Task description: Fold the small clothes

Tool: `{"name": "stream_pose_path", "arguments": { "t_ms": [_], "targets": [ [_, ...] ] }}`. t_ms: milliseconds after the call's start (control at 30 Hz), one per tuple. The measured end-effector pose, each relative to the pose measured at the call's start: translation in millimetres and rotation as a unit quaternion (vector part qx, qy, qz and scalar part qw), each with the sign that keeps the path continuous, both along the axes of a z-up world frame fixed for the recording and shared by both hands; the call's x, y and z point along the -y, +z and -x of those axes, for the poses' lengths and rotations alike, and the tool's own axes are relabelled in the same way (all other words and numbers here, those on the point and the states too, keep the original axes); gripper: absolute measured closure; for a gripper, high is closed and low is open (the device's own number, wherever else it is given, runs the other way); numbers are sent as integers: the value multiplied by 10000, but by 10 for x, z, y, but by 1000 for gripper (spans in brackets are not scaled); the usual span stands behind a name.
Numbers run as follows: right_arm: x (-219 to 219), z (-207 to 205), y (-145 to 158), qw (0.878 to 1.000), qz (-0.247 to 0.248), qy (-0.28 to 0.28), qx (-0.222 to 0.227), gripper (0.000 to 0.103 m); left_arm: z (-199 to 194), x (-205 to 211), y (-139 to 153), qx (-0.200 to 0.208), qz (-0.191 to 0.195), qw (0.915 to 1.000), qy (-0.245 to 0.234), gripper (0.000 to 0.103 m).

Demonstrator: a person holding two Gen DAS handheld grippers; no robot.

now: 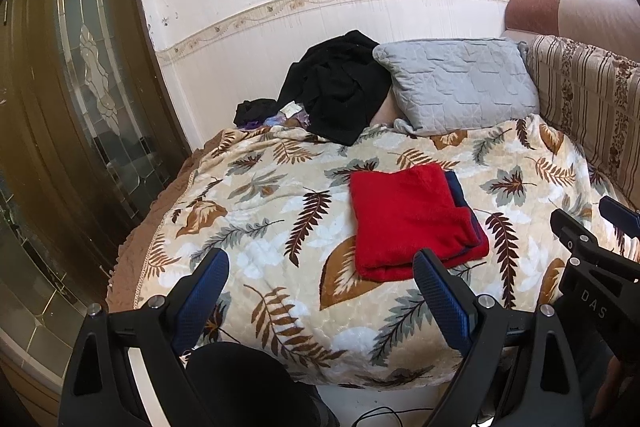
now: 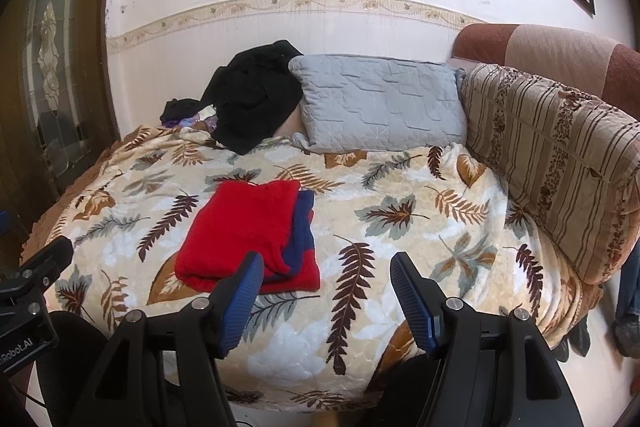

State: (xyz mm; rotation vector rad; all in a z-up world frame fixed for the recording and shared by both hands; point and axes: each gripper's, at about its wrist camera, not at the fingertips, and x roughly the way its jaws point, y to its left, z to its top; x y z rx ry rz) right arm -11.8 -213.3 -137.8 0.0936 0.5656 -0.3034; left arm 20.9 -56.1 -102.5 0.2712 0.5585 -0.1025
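A folded red and navy garment point(image 1: 416, 223) point(image 2: 248, 235) lies flat on the leaf-patterned blanket point(image 1: 280, 211) point(image 2: 400, 227) that covers the bed. My left gripper point(image 1: 322, 261) hangs open above the blanket's near edge, with the garment just beyond its right finger and nothing between the blue pads. My right gripper point(image 2: 326, 267) is also open and holds nothing; the garment sits past its left finger. The right gripper point(image 1: 592, 227) shows at the right edge of the left wrist view, and the left gripper point(image 2: 36, 279) at the left edge of the right wrist view.
A heap of black clothes point(image 1: 340, 87) point(image 2: 256, 95) and a grey quilted pillow point(image 1: 456, 83) point(image 2: 380, 103) lie at the head of the bed by the wall. A striped bolster point(image 2: 552, 163) lines the right side. A wooden door with glass point(image 1: 80, 87) stands at left.
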Motion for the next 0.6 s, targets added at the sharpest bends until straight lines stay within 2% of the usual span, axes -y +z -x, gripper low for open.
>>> {"name": "stream_pose_path", "arguments": {
  "t_ms": [600],
  "targets": [
    [-26, 138, 156, 9997, 103, -89, 204, 33, 119, -16, 142, 202, 73, 9997, -90, 10]
  ]
}}
